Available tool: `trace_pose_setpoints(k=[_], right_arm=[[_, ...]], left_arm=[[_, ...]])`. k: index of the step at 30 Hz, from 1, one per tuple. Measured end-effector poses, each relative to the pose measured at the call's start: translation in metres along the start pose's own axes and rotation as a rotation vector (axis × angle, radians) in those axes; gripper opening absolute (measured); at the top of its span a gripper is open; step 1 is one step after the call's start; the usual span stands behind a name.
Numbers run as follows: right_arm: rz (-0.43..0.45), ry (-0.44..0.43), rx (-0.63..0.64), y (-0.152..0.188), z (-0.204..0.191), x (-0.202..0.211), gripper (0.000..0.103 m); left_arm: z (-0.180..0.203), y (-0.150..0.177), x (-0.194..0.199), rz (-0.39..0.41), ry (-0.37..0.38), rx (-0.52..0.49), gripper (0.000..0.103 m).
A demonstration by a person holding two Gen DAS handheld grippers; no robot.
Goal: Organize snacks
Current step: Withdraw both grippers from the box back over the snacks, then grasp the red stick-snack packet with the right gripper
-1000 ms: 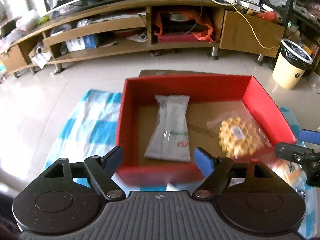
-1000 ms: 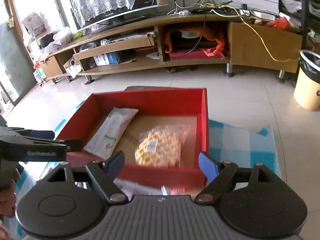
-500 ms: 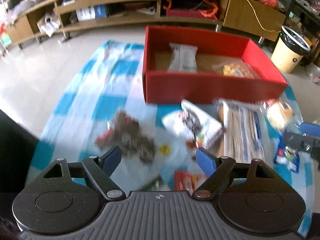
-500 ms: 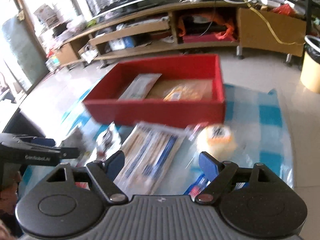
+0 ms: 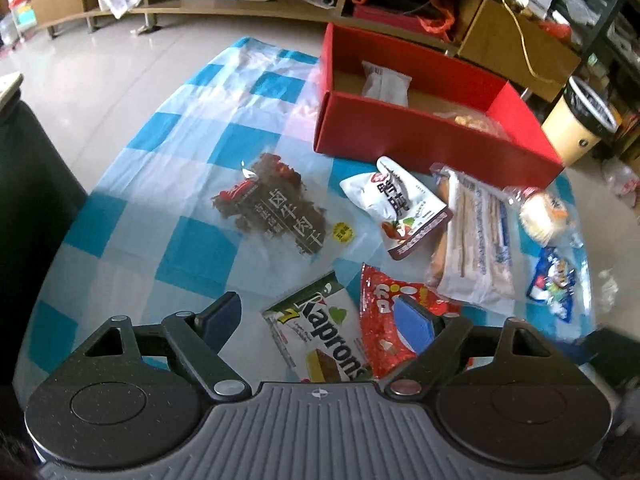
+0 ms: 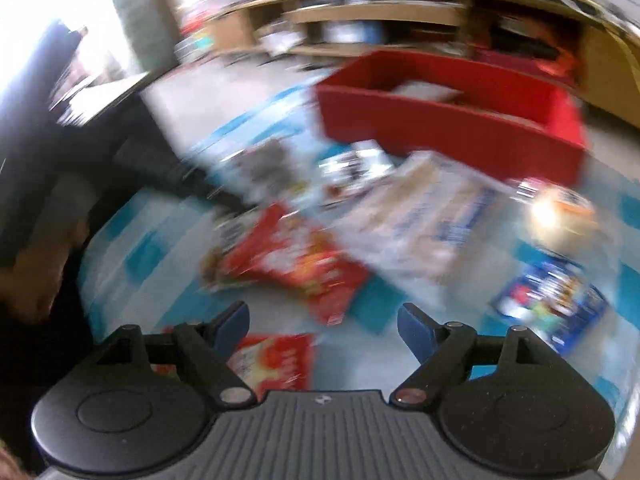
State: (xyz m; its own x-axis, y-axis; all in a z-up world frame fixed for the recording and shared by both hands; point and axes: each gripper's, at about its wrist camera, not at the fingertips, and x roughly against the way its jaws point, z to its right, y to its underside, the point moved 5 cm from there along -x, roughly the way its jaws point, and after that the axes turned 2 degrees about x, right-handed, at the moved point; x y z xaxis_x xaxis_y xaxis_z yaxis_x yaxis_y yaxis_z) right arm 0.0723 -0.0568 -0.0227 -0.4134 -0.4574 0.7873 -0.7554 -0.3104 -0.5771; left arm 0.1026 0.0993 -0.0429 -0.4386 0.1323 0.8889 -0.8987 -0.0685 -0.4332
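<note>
A red box (image 5: 420, 136) stands at the far side of the blue checked cloth (image 5: 192, 152), with a white packet (image 5: 386, 82) and a waffle bag (image 5: 468, 120) inside. Loose snacks lie in front of it: a dark jerky bag (image 5: 276, 210), a white pouch (image 5: 396, 200), a long biscuit pack (image 5: 476, 240), a round cake (image 5: 542, 212) and a blue packet (image 5: 554, 282). My left gripper (image 5: 318, 314) hangs over a green Kaprons packet (image 5: 320, 336) and a red packet (image 5: 384, 320); its jaws are opening and grip nothing. In the blurred right wrist view, my right gripper (image 6: 322, 317) is open and empty above the red packet (image 6: 304, 264).
A long wooden TV cabinet (image 5: 240, 4) runs along the back. A cream waste bin (image 5: 580, 124) stands right of the box. Something dark (image 5: 24, 184) borders the cloth on the left. A person's hand (image 6: 36, 276) shows at the left edge. Another red packet (image 6: 276, 356) lies near me.
Both grippers have drawn back from over the red box to the loose snacks on the cloth. The left jaws stand slightly wider. The right wrist view is now blurred by motion.
</note>
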Motion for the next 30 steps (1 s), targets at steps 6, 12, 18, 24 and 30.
trace_pose_setpoints(k=[6,12,18,24,30], right_arm=[[-0.079,-0.097,0.326,0.007,-0.046,-0.014,0.08],[-0.257,-0.198,0.69,0.007,-0.078,-0.033,0.08],[-0.417,-0.285,0.783,0.01,-0.089,-0.072,0.082],[-0.389,-0.24,0.661,0.021,-0.069,-0.063,0.08],[-0.402,-0.1,0.538,0.063,-0.055,-0.033,0.067]], left_arm=[[-0.01,-0.003,0.018,0.038,0.053,0.028,0.091],[-0.023,-0.006,0.025,0.043,0.106,0.082,0.091],[-0.024,-0.007,0.025,0.039,0.134,0.093,0.091],[-0.023,-0.01,0.019,0.021,0.135,0.091,0.091],[-0.015,-0.009,0.021,0.021,0.155,0.083,0.091]])
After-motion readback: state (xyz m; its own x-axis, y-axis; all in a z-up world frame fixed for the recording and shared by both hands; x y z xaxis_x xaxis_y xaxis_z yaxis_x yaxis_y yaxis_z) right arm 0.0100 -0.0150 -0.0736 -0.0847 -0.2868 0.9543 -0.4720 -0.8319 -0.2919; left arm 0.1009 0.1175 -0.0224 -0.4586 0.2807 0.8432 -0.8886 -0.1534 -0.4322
